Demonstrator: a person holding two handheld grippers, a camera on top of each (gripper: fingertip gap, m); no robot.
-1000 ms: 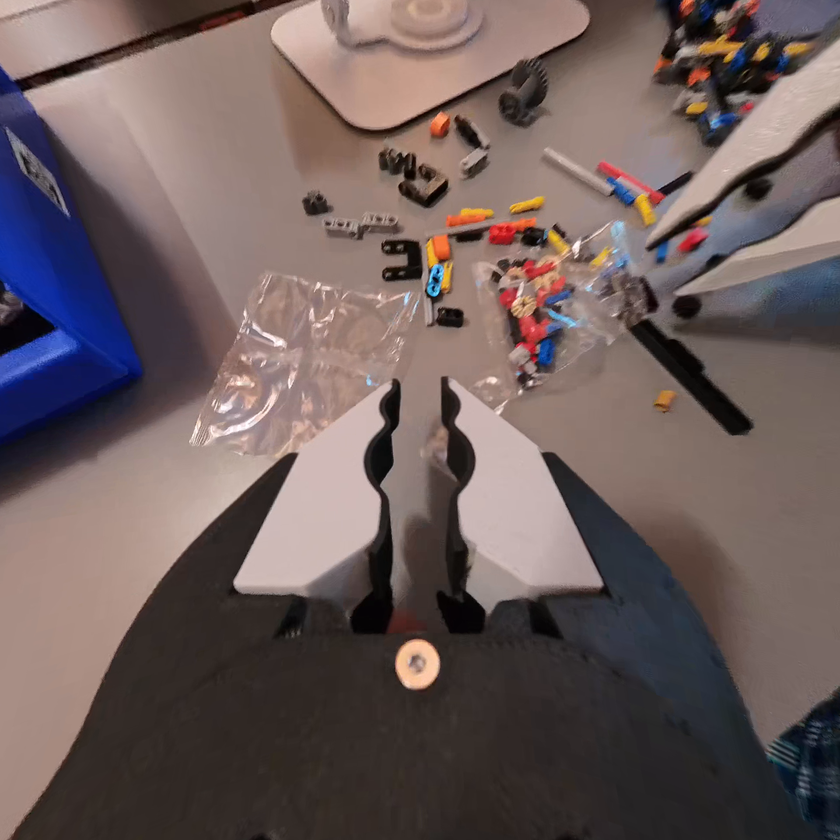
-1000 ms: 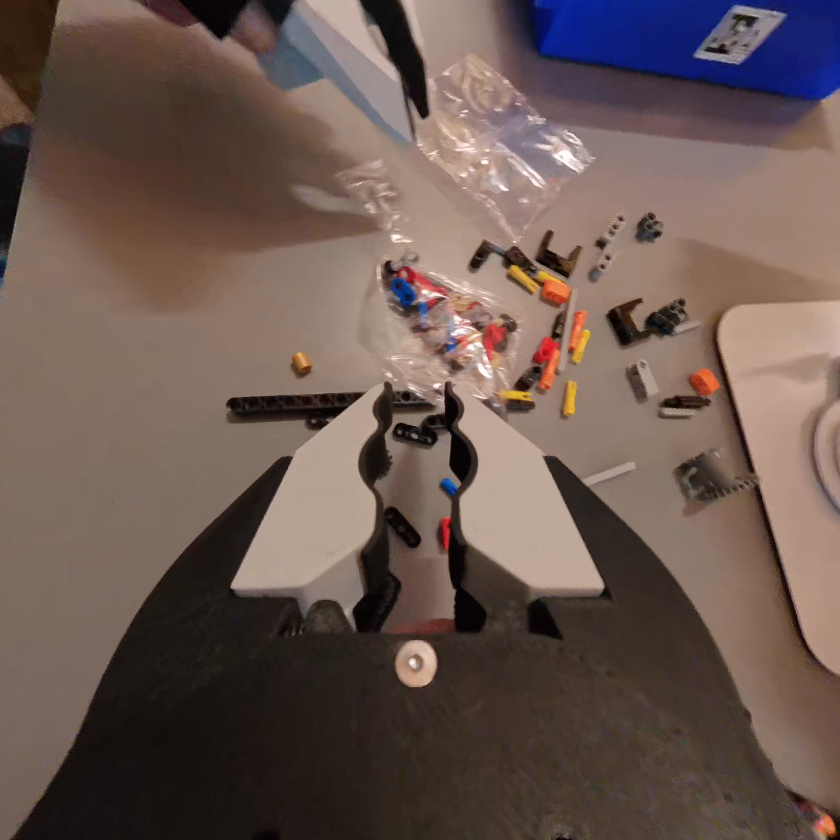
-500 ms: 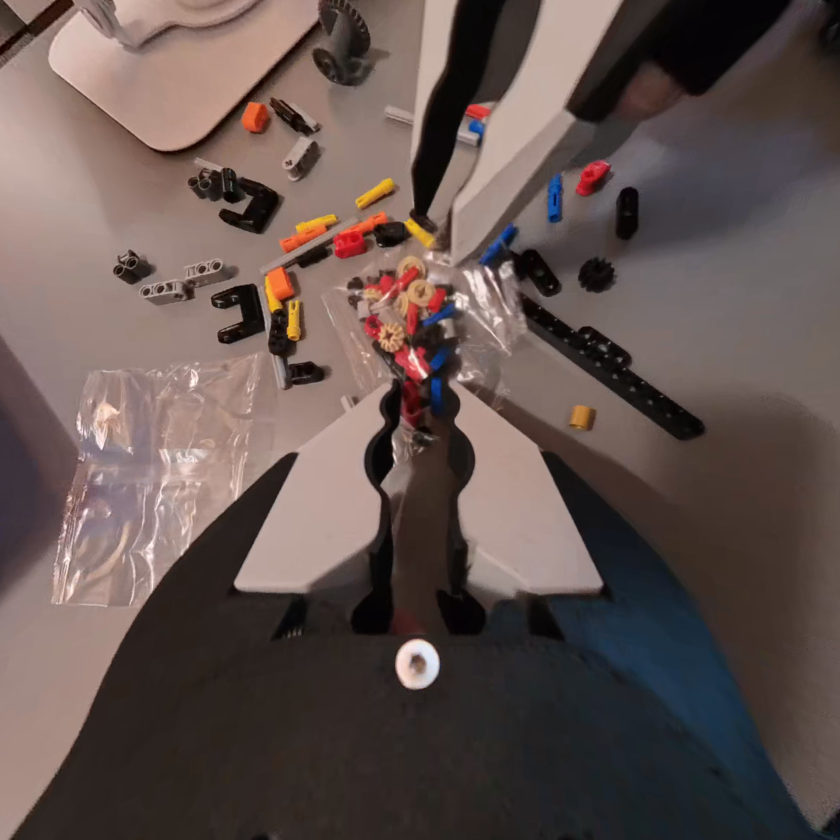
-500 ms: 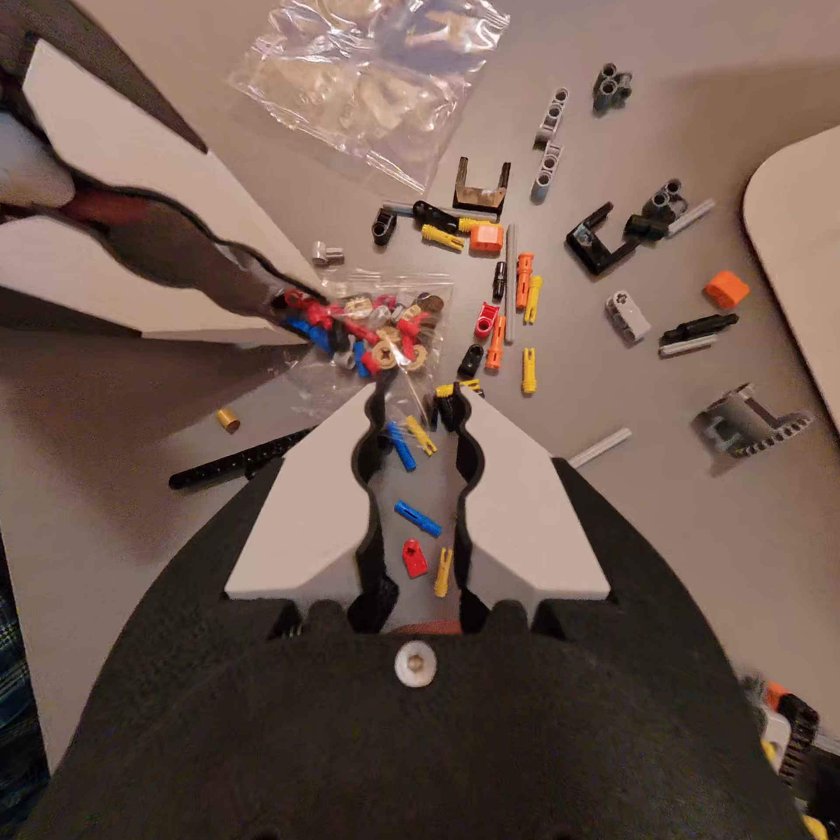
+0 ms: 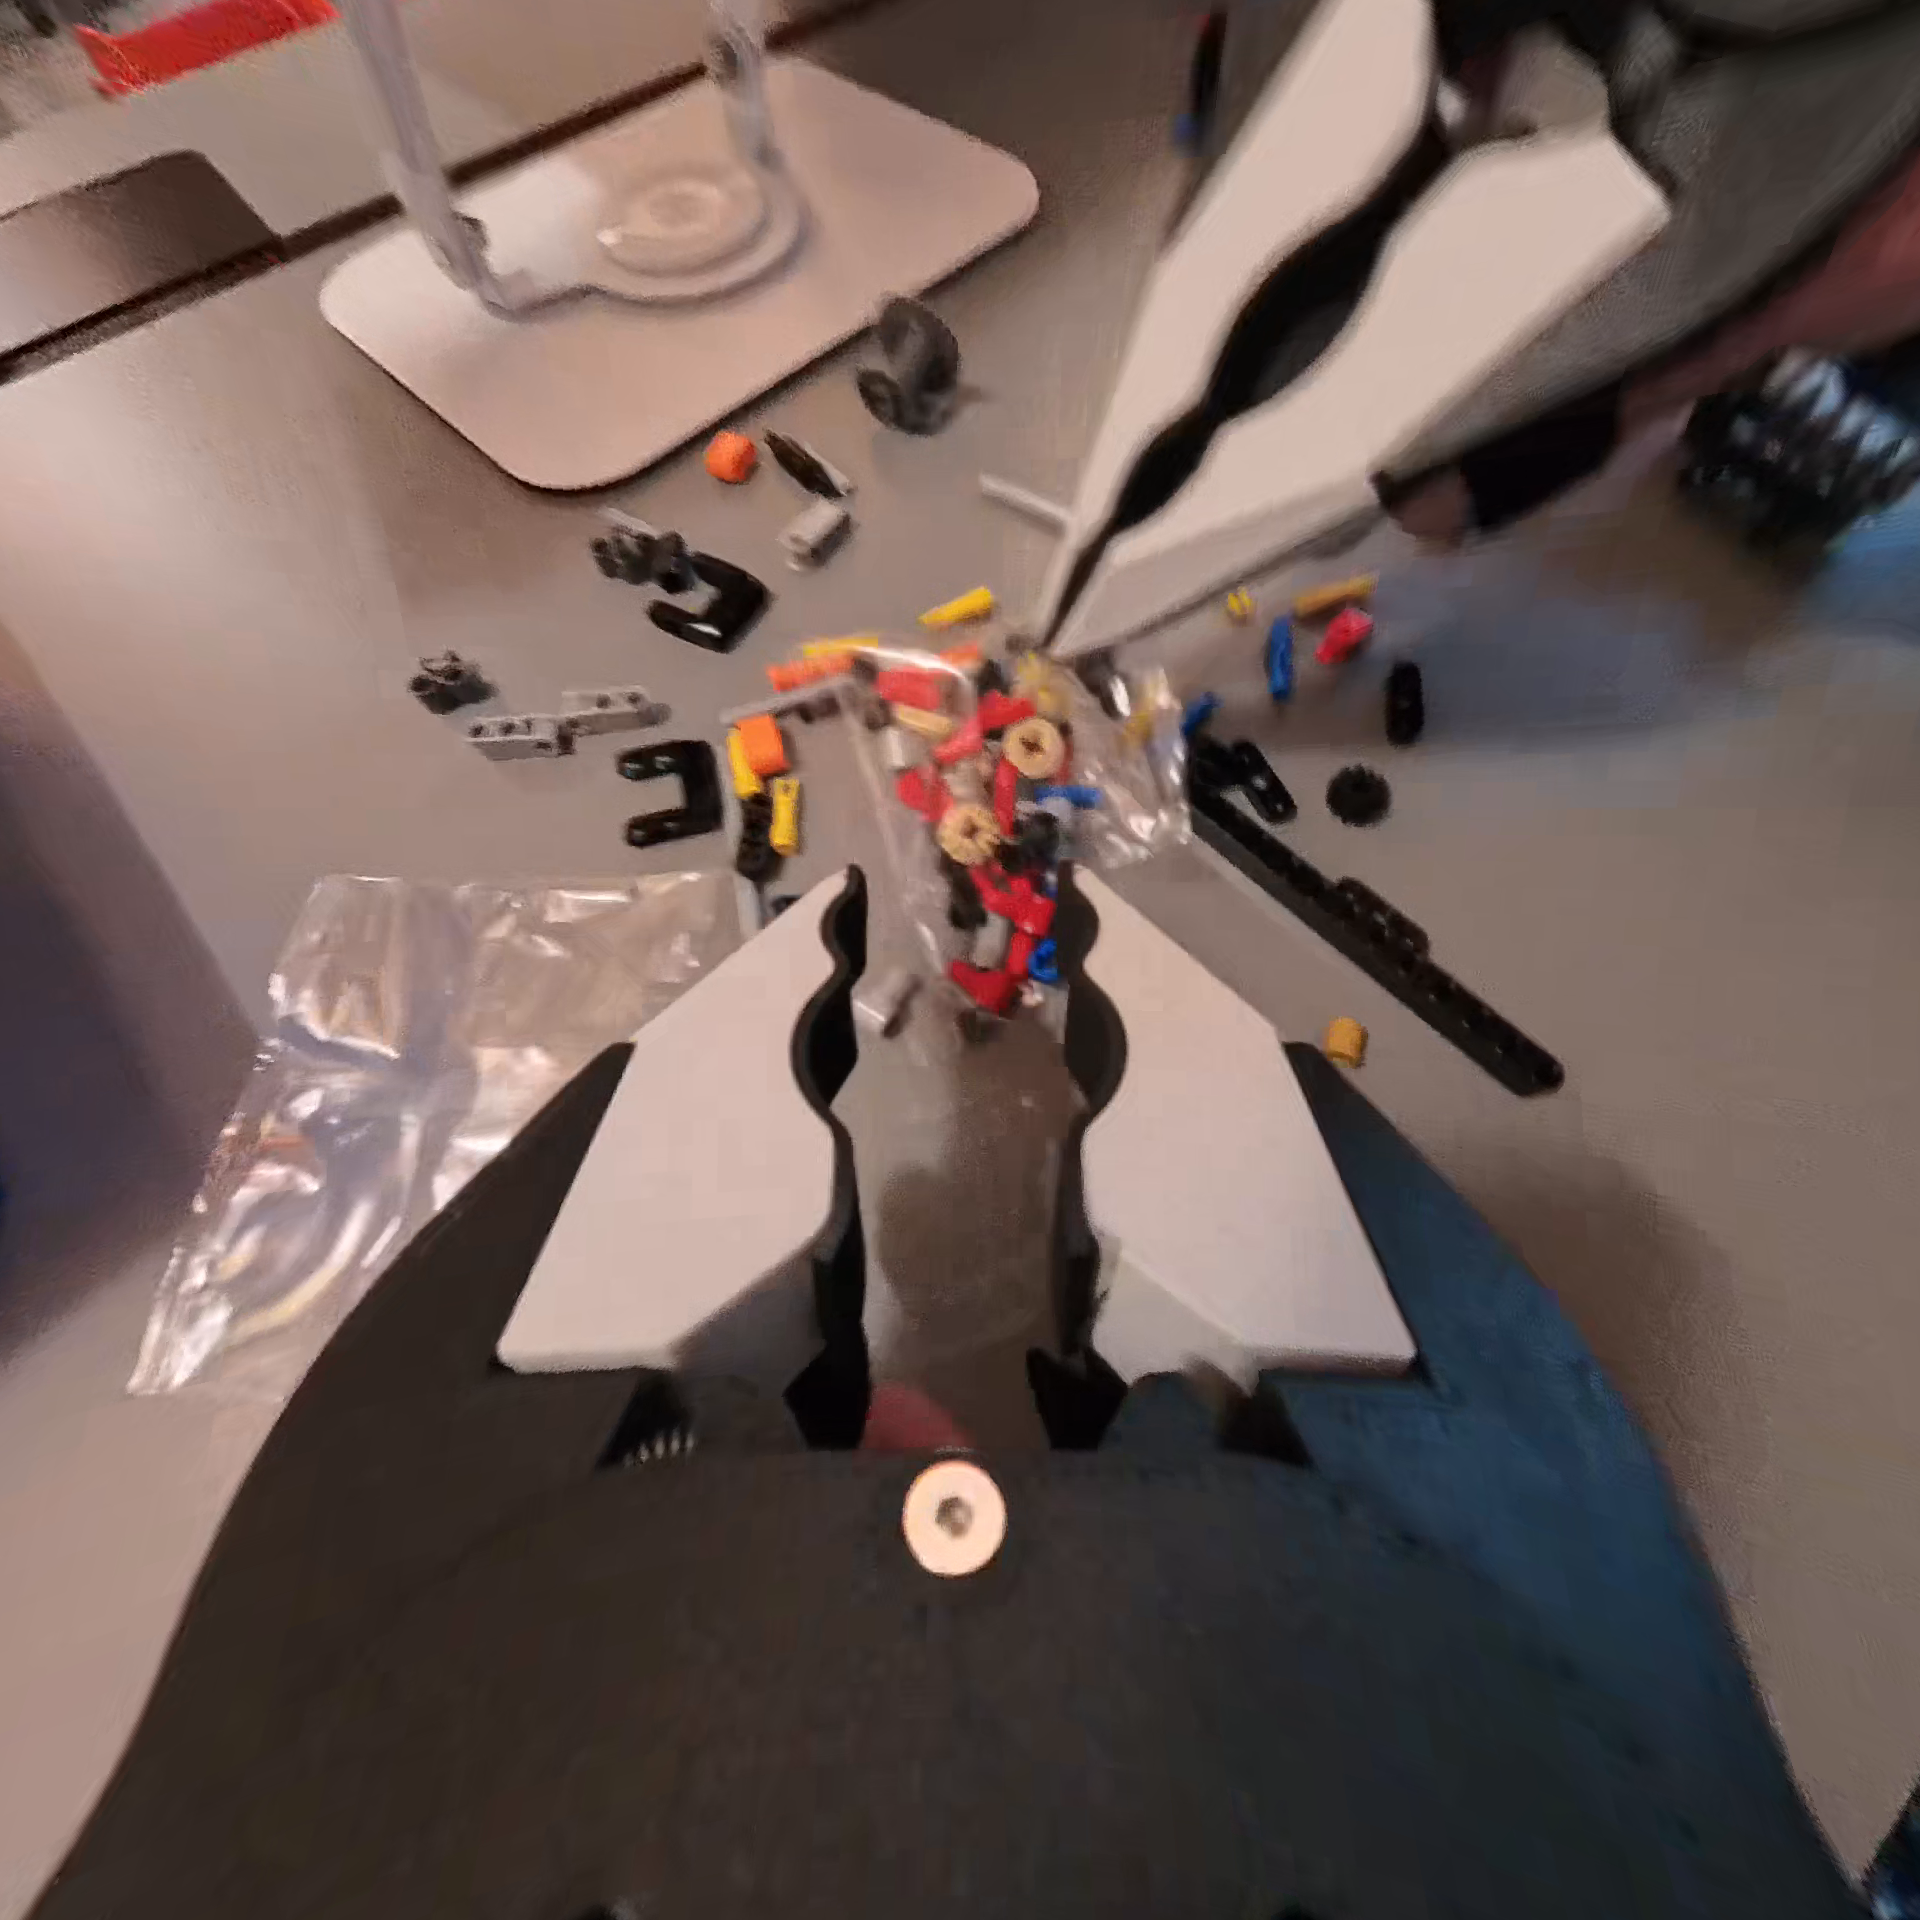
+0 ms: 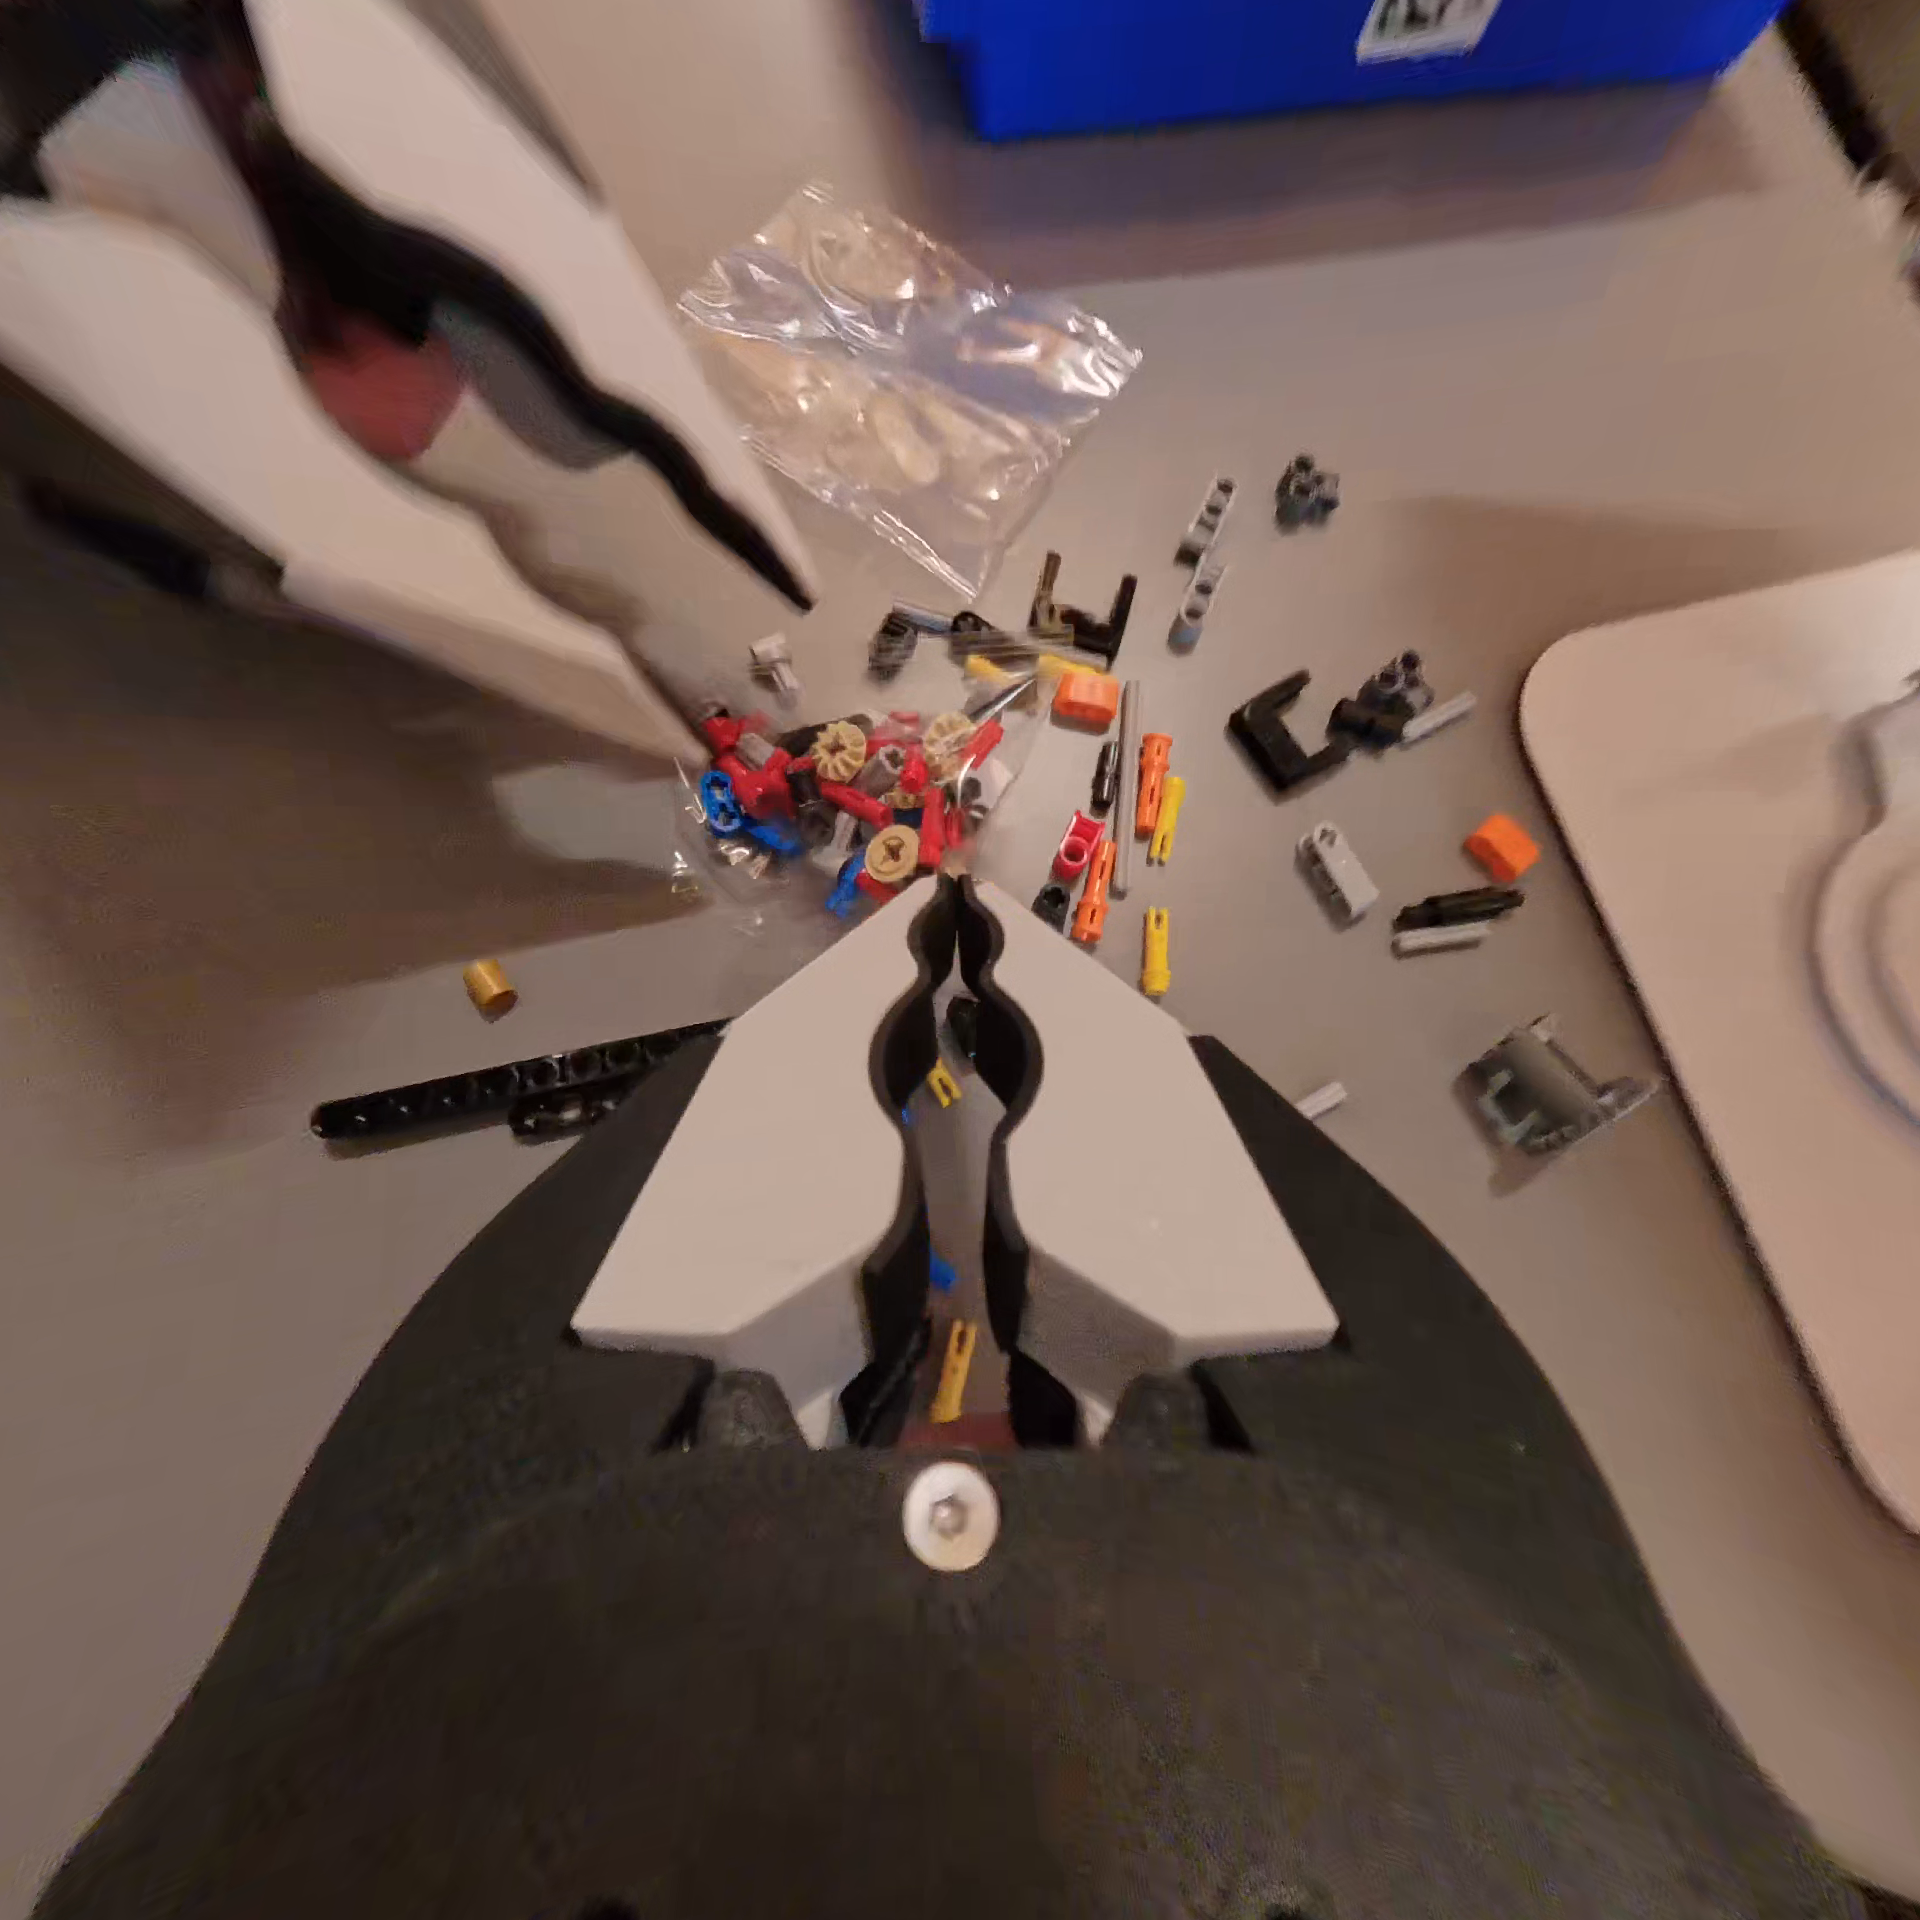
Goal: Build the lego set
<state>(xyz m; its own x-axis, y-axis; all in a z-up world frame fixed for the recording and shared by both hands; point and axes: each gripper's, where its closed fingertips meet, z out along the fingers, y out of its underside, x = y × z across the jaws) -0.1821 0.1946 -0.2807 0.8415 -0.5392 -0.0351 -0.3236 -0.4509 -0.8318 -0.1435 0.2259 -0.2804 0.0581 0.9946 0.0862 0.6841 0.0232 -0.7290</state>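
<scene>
Motion blur smears the whole left wrist view: the right gripper (image 5: 1049, 634) is a soft streak at the upper right, its tips too blurred to show whether they pinch the clear parts bag (image 5: 997, 790). The dark model (image 5: 1808, 457) behind it is blurred and cut by the right edge. In the right wrist view the left gripper (image 6: 727, 675) is blurred and cropped at the upper left, its lower tip hidden against the bag. The blue bin (image 6: 1299, 52) runs off the top edge. The white base plate (image 6: 1714, 987) is cut by the right edge. The right gripper's body hides 1 end of the black beam (image 6: 499, 1091).
</scene>
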